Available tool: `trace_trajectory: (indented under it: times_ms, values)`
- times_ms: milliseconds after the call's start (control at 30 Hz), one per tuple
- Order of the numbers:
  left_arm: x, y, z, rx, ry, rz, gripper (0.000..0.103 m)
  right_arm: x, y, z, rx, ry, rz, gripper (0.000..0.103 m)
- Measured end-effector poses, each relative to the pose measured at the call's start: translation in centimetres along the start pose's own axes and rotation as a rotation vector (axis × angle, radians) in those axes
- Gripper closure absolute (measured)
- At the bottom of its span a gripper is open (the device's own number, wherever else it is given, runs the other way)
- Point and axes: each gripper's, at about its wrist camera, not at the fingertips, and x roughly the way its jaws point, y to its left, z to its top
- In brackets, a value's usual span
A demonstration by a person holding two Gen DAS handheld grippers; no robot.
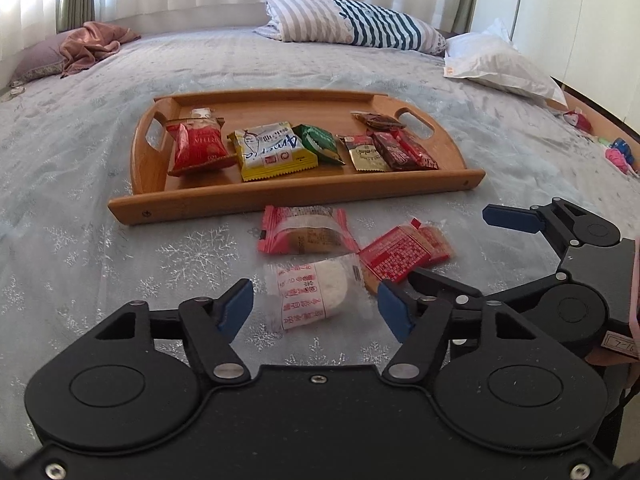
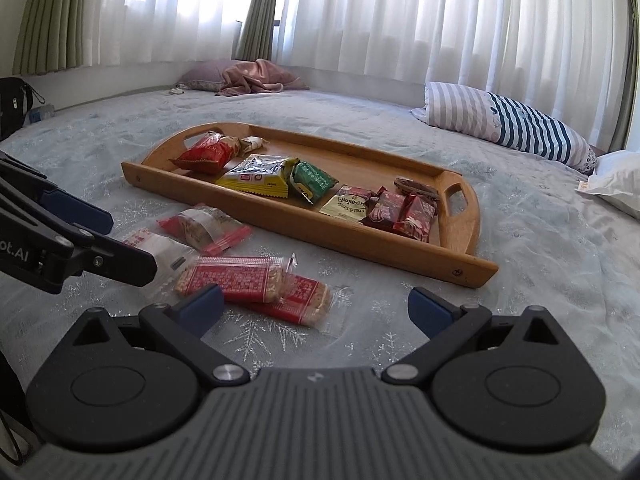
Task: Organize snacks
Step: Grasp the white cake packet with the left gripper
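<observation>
A wooden tray [image 1: 296,196] [image 2: 360,248] on the bed holds several snack packets, among them a red pouch [image 1: 196,146], a yellow packet [image 1: 272,150] and a green one [image 1: 320,142]. In front of it lie a pink packet [image 1: 306,232] [image 2: 204,226], a clear packet with a white cake [image 1: 316,292] [image 2: 160,246] and two red cracker packets [image 1: 396,258] [image 2: 236,278]. My left gripper [image 1: 314,304] [image 2: 130,242] straddles the white cake packet, its blue pads apart from the wrapper. My right gripper [image 2: 316,304] [image 1: 472,252] stands open over the nearer red cracker packet [image 2: 300,300], not touching it.
The bed has a pale snowflake cover [image 1: 100,240]. A striped pillow [image 1: 360,24] and a white plastic bag [image 1: 500,60] lie at the far right, a pink cloth on a pillow [image 1: 92,44] at the far left. Small toys [image 1: 618,152] sit at the right edge.
</observation>
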Motion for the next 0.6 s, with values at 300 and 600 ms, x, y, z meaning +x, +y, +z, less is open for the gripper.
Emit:
trace_trajectory:
  times_ms: [300,600]
  values:
    - [1.4,0.2,0.3,-0.046,0.017,-0.021,0.049,0.3,0.9,-0.2,-0.053,0.001,0.007,0.0]
    - [0.7,0.0,0.6,-0.025,-0.009,-0.009,0.061,0.1,1.5,0.4,-0.049,-0.018,0.046,0.0]
